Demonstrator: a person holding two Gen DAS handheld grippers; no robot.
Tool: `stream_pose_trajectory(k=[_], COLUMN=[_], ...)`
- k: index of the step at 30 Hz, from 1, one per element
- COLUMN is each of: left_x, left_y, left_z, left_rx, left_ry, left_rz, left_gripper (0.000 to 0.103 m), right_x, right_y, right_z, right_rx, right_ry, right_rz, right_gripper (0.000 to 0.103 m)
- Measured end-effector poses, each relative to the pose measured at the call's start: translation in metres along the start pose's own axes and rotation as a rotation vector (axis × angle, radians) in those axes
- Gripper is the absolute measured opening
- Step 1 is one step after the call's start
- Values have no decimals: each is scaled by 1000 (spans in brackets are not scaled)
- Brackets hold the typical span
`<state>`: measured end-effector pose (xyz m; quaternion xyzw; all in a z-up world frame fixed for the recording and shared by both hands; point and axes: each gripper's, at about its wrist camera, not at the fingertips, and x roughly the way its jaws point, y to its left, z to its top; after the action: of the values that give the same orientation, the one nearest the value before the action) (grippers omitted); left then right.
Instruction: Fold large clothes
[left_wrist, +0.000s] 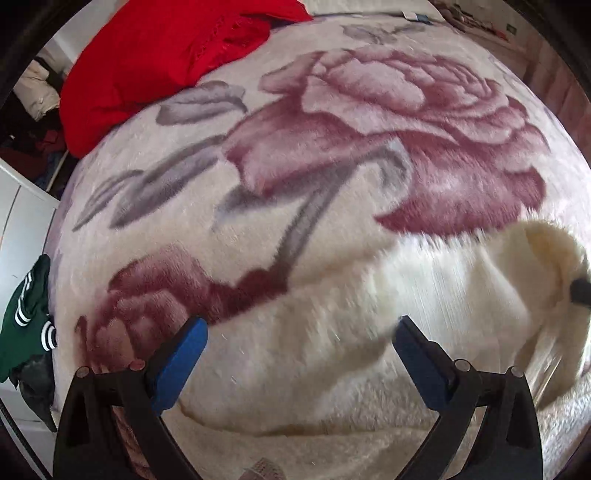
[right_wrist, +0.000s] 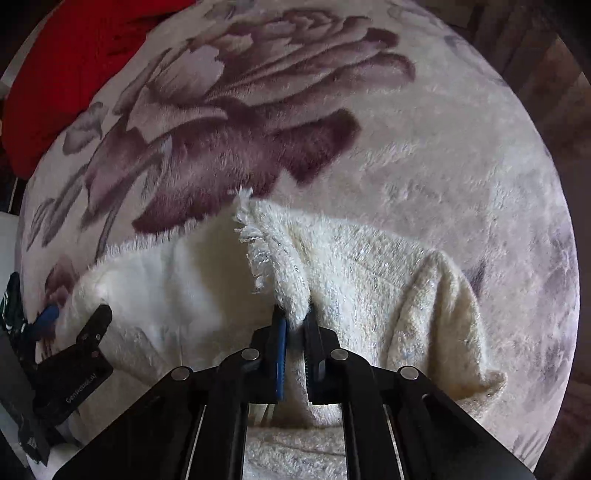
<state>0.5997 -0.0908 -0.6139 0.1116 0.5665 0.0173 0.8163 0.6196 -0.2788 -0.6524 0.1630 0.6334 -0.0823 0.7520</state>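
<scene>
A bed fills both views, covered by a plush cream blanket (left_wrist: 332, 110) printed with large mauve roses and grey leaves. On its near part lies the cream fuzzy garment (right_wrist: 351, 266), a shaggy knit with a fringed edge that stands up in a ridge. The right gripper (right_wrist: 295, 325) has its fingers drawn narrow and pinched on a fold of that garment, the fluffy pile bulging up between the blue pad and the black one. The left gripper (left_wrist: 299, 332) hovers over the garment's left part with its blue-padded fingers spread wide and nothing between them; it also shows at the left edge of the right wrist view. At the far left corner of the bed lies a crumpled red cloth (left_wrist: 155, 62). Off the bed's left side hangs a dark green garment with white stripes (left_wrist: 26, 317), beside a white cabinet front (left_wrist: 26, 221), with more piled clothes beyond.
</scene>
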Motion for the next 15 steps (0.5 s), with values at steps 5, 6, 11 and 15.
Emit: stream_pose_trajectory(k=[5, 6, 11, 15], left_x=[-8, -15, -43, -37], left_y=[15, 22, 46, 67], left_z=[12, 10, -10, -22], left_rx=[-54, -71, -91, -120], left_ry=[-15, -21, -98, -90], left_rz=[10, 17, 191, 228], left_gripper=[103, 103, 103, 103], right_x=[26, 28, -38, -20], right_y=[-4, -8, -9, 34], right_z=[28, 31, 8, -14], right_rx=[64, 88, 101, 12], right_ry=[165, 201, 49, 182], right_rz=[65, 71, 297, 506], right_gripper=[10, 10, 48, 48])
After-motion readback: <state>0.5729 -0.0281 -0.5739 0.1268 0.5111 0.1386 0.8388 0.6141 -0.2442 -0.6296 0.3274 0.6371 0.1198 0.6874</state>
